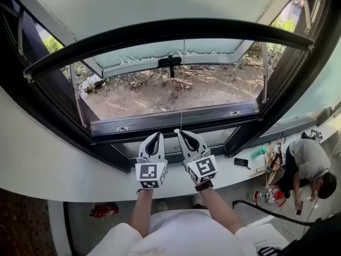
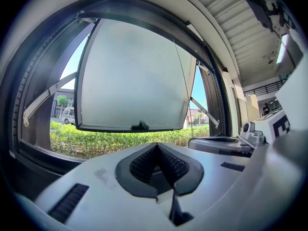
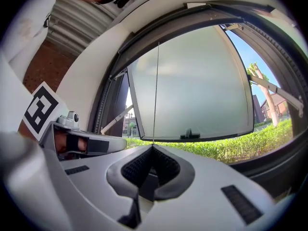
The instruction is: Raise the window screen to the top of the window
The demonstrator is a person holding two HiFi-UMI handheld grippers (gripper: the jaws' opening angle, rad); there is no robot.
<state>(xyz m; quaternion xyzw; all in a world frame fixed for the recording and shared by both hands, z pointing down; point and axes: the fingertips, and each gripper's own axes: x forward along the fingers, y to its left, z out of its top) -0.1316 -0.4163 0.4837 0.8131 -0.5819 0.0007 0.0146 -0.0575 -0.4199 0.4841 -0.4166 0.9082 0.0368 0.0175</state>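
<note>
In the head view a black screen bar (image 1: 170, 26) arcs across the top of the open window. A thin cord (image 1: 181, 119) hangs from it down to my right gripper (image 1: 177, 131), which is shut on the cord's lower end. The right gripper view shows the cord (image 3: 156, 95) rising straight up from the closed tips (image 3: 153, 147). My left gripper (image 1: 157, 134) is beside it, just left, shut with nothing between its fingers (image 2: 156, 146). Both point level at the opening, above the lower window frame (image 1: 160, 122).
The frosted glass sash (image 1: 170, 63) is swung outward over bare ground. A white ledge (image 1: 64, 169) runs under the window, with a phone (image 1: 241, 162) and a teal bottle (image 1: 259, 152) at its right. A person (image 1: 309, 164) crouches at lower right. A red object (image 1: 104, 210) lies on the floor.
</note>
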